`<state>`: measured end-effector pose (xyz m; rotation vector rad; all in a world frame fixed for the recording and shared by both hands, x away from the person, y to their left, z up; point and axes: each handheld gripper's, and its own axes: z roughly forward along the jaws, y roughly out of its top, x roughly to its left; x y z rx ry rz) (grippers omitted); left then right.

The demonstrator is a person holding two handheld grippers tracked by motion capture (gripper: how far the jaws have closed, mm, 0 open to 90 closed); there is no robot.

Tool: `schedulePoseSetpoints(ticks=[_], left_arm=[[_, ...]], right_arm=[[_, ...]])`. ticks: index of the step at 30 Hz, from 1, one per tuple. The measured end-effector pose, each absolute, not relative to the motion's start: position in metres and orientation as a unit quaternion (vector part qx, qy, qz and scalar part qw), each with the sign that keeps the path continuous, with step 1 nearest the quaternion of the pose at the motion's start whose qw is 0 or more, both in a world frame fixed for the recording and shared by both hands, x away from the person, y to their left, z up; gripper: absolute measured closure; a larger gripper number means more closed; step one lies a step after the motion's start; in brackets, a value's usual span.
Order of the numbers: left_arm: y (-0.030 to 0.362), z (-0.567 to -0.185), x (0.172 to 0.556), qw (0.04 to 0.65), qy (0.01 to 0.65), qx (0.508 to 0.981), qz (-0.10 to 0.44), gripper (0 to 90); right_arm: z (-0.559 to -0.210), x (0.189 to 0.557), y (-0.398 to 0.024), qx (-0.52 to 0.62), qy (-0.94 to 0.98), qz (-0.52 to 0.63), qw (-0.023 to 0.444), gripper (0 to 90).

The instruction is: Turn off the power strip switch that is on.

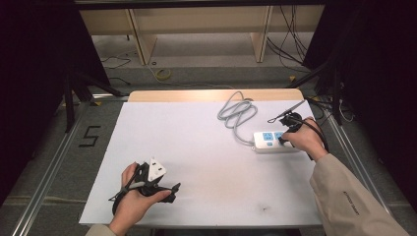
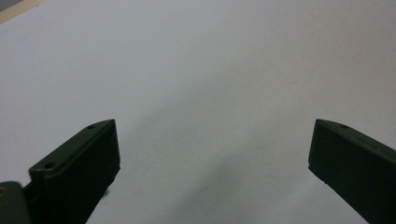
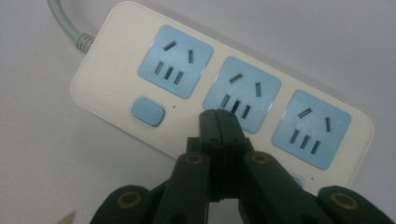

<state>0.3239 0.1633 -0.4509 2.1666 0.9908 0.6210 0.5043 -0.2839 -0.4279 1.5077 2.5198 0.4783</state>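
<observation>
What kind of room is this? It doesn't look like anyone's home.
Probably a lab or workshop set up for recording hand tasks. A white-topped table stands inside a metal rail frame, loose cables lie on the floor behind it, and a person holds a left gripper and a right gripper over a power strip.

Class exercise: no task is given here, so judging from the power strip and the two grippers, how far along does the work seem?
Done: nothing certain; the power strip has all three sockets empty.

In hand: the right gripper, jaws closed together, tips over the middle socket's lower edge where its switch is mostly hidden, possibly pressing it.

Left: unclear. The left gripper is open over the bare white table; the strip's grey cable lies coiled.
</observation>
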Motion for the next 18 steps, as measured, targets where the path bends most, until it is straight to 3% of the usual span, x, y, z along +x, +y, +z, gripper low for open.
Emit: schedulePoseSetpoints(ticks=[18], left_arm=[[0.1627,-0.4506,0.3237,0.333,0.377,0.831,0.238,1.6]], right_arm=[[-0.4281,0.5048,-0.2815,0.504,0.845,0.154,0.086,90.0]])
